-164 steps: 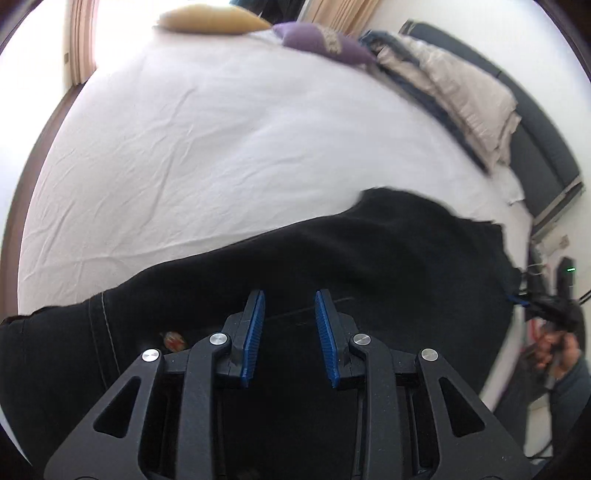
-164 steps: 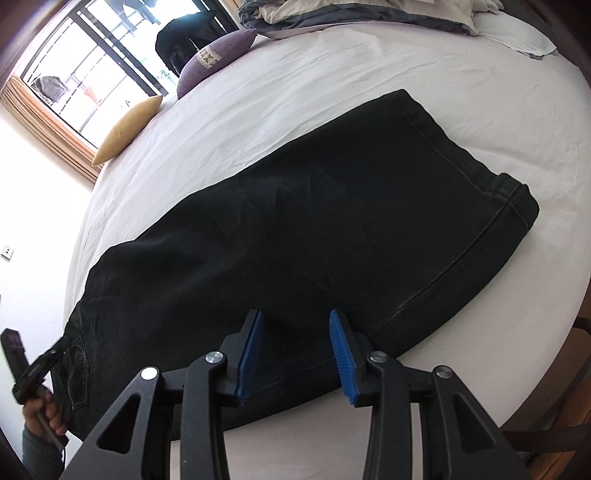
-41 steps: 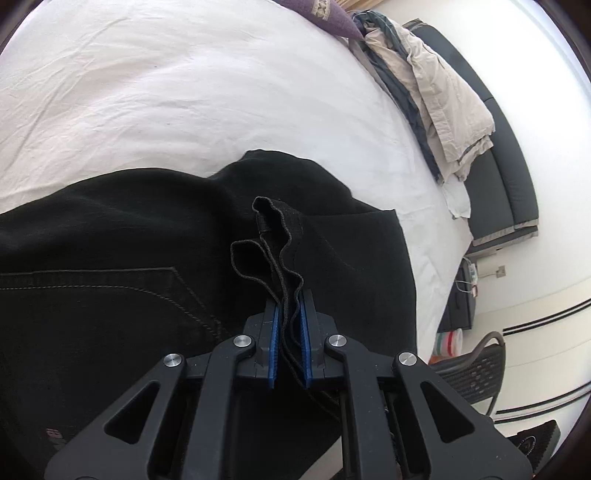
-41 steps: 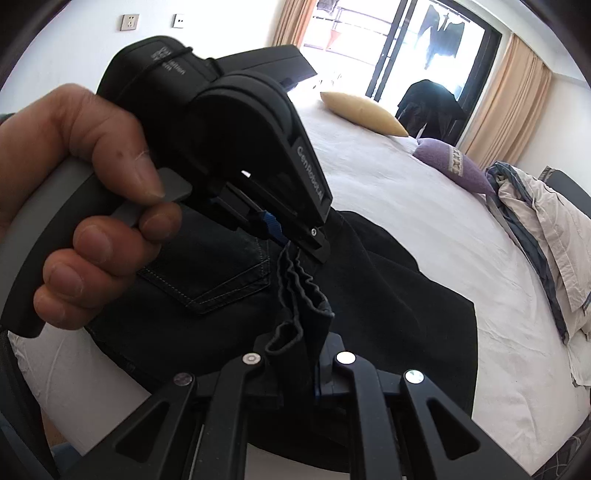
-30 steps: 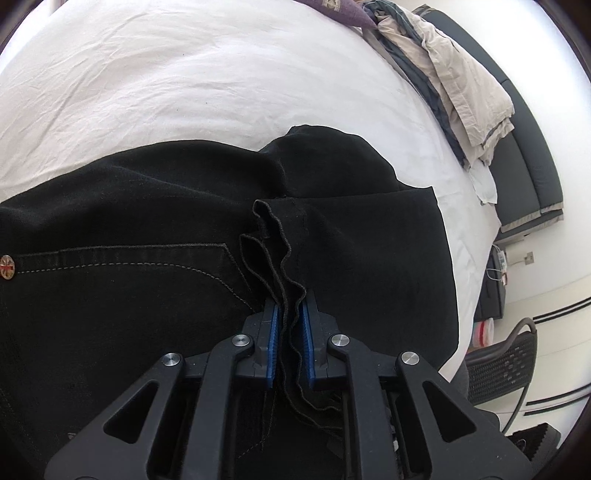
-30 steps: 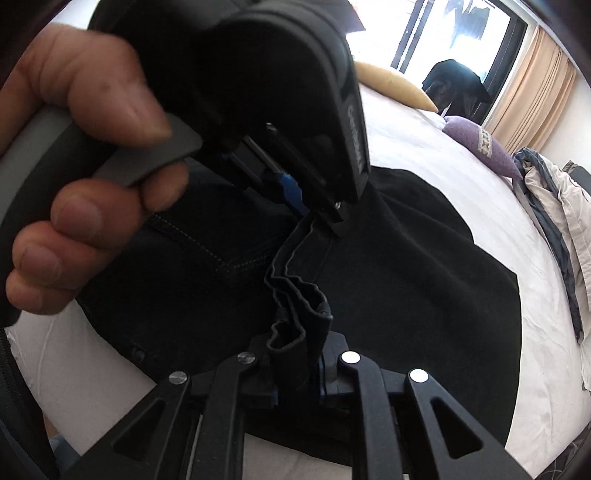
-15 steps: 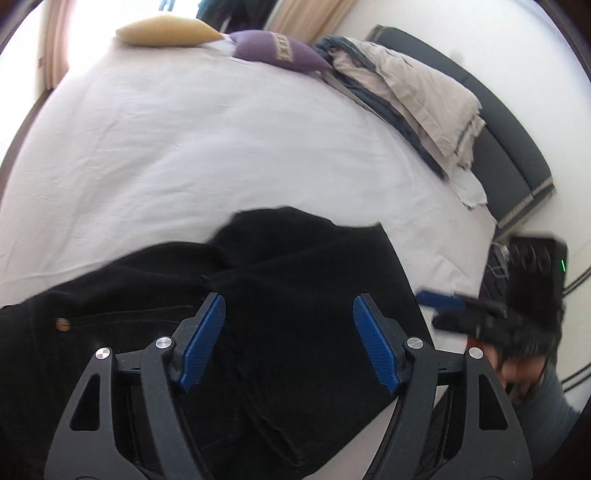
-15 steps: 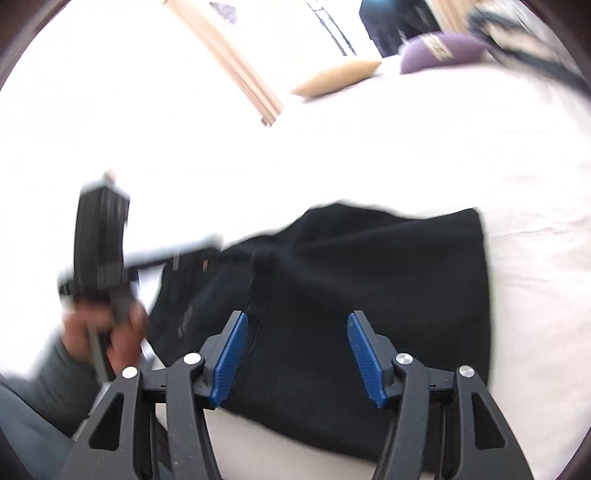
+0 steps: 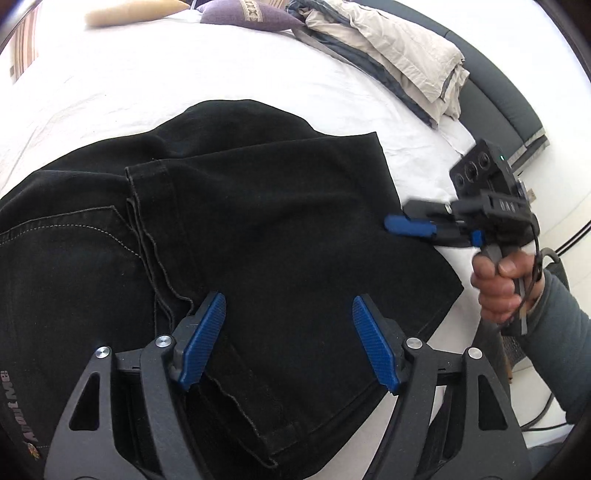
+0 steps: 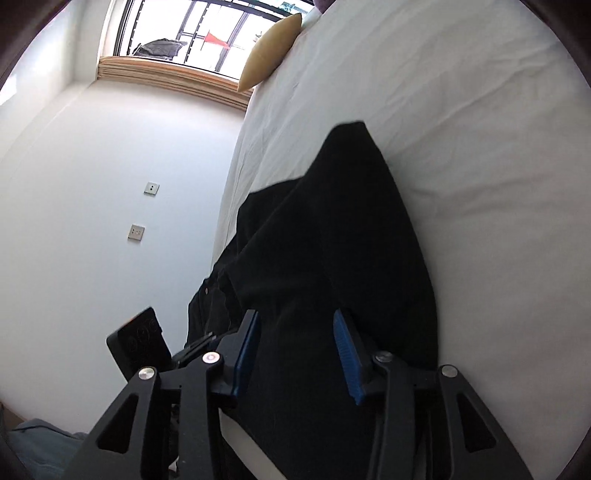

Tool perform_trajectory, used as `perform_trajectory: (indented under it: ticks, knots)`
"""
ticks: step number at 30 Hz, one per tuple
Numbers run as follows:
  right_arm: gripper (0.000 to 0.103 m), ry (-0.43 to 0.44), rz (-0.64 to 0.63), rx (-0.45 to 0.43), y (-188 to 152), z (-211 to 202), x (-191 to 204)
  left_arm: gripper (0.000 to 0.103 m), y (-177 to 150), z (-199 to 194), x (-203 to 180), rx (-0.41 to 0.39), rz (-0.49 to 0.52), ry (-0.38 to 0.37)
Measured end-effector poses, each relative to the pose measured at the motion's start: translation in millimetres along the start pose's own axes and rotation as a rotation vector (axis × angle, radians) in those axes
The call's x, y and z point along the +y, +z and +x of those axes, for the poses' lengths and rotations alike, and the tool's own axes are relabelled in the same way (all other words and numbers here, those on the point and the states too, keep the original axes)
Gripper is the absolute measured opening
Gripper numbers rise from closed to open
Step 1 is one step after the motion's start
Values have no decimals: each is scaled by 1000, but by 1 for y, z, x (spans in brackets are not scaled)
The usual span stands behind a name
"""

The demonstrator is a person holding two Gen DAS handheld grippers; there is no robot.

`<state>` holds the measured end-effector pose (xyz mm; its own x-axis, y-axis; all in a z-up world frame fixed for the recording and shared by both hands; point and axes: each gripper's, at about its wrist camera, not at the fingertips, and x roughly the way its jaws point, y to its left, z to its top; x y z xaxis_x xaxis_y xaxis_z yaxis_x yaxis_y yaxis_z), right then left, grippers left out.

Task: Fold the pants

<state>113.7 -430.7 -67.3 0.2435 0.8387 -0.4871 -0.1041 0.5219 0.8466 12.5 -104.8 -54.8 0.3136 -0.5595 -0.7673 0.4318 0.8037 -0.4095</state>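
Note:
The black pants (image 9: 258, 229) lie folded over on the white bed (image 9: 147, 74), the leg hems laid across the pocket area. My left gripper (image 9: 288, 343) is open and empty just above the pants' near edge. My right gripper (image 9: 410, 225) shows in the left wrist view at the pants' right edge, held in a hand (image 9: 502, 284). In the right wrist view the right gripper (image 10: 295, 350) is open, low over the folded pants (image 10: 332, 240), holding nothing.
A pile of beige and grey bedding (image 9: 399, 55) lies at the far right of the bed by a dark headboard (image 9: 509, 99). A purple pillow (image 9: 247, 14) and a yellow pillow (image 10: 269, 51) sit at the far end. A wall with sockets (image 10: 136, 232) borders the bed's left side.
Both grippers were shut on the pant hems a second ago. They have let go, opened wide and drawn back. The hems now lie on the pants, which are folded in half.

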Motion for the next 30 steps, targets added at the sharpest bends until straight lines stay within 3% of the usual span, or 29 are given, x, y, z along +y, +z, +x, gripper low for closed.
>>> perform_trajectory:
  ticks: [2, 4, 9, 12, 16, 20, 22, 24, 27, 30]
  knots:
    - [54, -2, -6, 26, -25, -3, 4, 70, -5, -3, 0, -13, -4, -4]
    - [54, 6, 8, 11, -45, -12, 7, 70, -9, -7, 1, -21, -3, -2]
    - [54, -52, -17, 15, -68, -14, 34, 71, -32, -34, 0, -32, -25, -9]
    - [55, -34, -77, -18, -70, -6, 66, 71, -58, -64, 13, -54, -81, -5]
    - [55, 17, -142, -57, -50, 11, 98, 71, -97, -131, 47, -196, -229, 66]
    - [55, 55, -124, -83, -30, 43, 115, 87, -144, -202, 99, -397, -471, 219]
    - [55, 81, -91, -99, -25, 56, 115, 88, -167, -225, 123, -479, -604, 263]
    - [55, 115, -41, -114, -25, 72, 116, 92, -180, -230, 143, -505, -717, 249]
    - [55, 135, -4, -100, -30, 94, 116, 92, -198, -218, 164, -486, -862, 139]
    - [56, 163, 21, -87, -32, 104, 115, 92, -199, -197, 173, -436, -924, 69]
